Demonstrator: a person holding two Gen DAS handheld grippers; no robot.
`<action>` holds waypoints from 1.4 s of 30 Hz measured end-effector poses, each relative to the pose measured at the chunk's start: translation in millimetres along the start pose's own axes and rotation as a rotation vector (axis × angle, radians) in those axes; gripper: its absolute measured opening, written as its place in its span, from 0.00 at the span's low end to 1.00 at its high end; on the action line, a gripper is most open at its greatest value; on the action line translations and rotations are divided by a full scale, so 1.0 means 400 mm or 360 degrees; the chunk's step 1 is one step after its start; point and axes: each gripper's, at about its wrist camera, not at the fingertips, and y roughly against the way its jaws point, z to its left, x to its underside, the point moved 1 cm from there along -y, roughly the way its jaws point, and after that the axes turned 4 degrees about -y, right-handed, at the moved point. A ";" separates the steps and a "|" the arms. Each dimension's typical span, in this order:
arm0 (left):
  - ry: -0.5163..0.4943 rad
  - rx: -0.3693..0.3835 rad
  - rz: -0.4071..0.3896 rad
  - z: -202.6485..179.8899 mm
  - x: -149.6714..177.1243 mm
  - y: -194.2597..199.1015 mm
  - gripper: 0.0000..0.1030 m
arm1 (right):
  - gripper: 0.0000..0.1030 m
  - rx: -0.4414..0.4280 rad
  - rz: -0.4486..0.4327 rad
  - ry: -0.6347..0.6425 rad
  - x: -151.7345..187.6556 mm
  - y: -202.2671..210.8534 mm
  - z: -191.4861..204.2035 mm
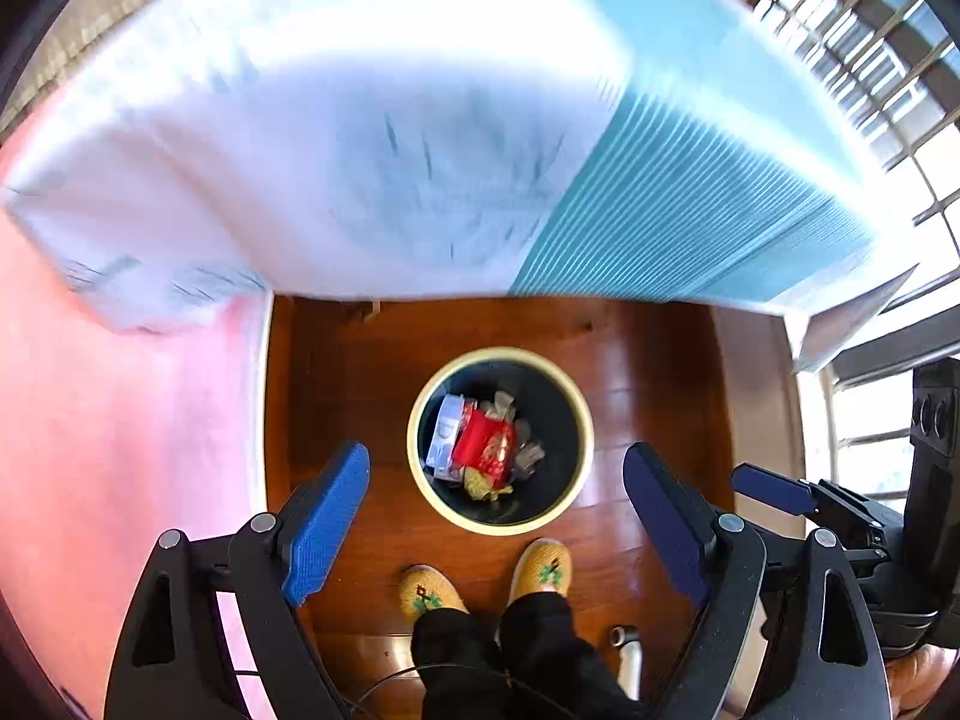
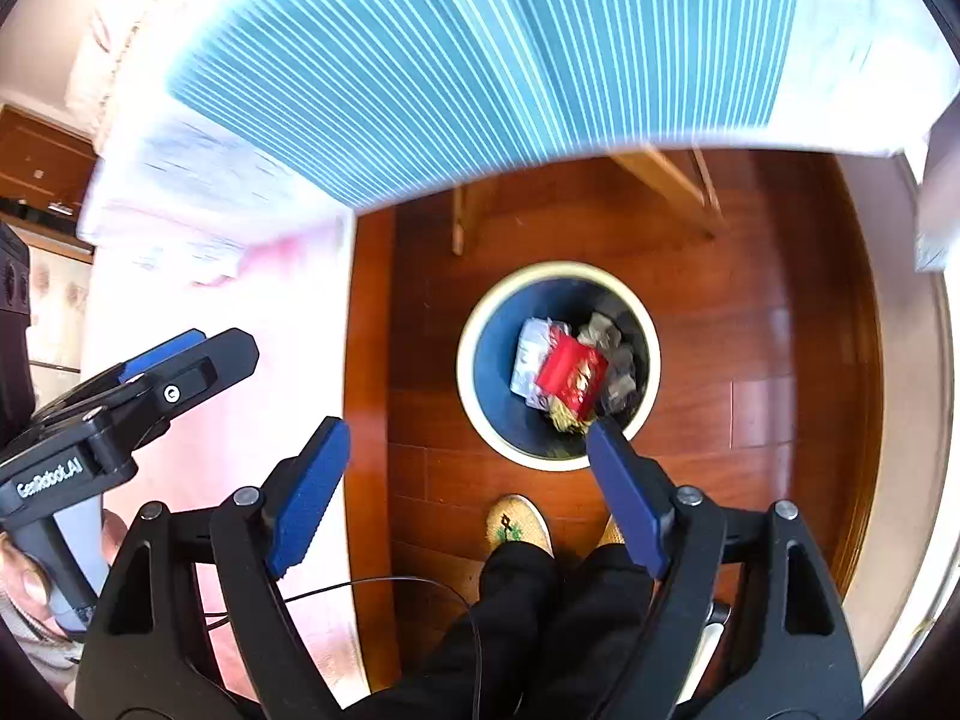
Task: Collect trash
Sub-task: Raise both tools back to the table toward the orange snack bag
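Dark wood plank floor (image 1: 648,372), round cream-rimmed trash bin (image 1: 577,396) on it holding a red wrapper (image 1: 483,441) and other trash. Teal-striped cloth (image 2: 480,60) overhangs above, pink cover (image 1: 120,420) at left. Left gripper (image 1: 498,516) and right gripper (image 2: 468,492) both spread wide, empty, above bin; person's yellow slippers (image 1: 540,567) beside it.

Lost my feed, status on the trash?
Both tongs, left and right, open, empty. Red wrapper in round cream-rimmed bin with other scraps. Nothing in the way.
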 end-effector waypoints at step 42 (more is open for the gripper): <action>-0.0003 -0.0233 -0.0553 -0.167 -0.401 0.765 0.85 | 0.77 0.0042 -0.0827 0.0551 -0.421 0.727 0.258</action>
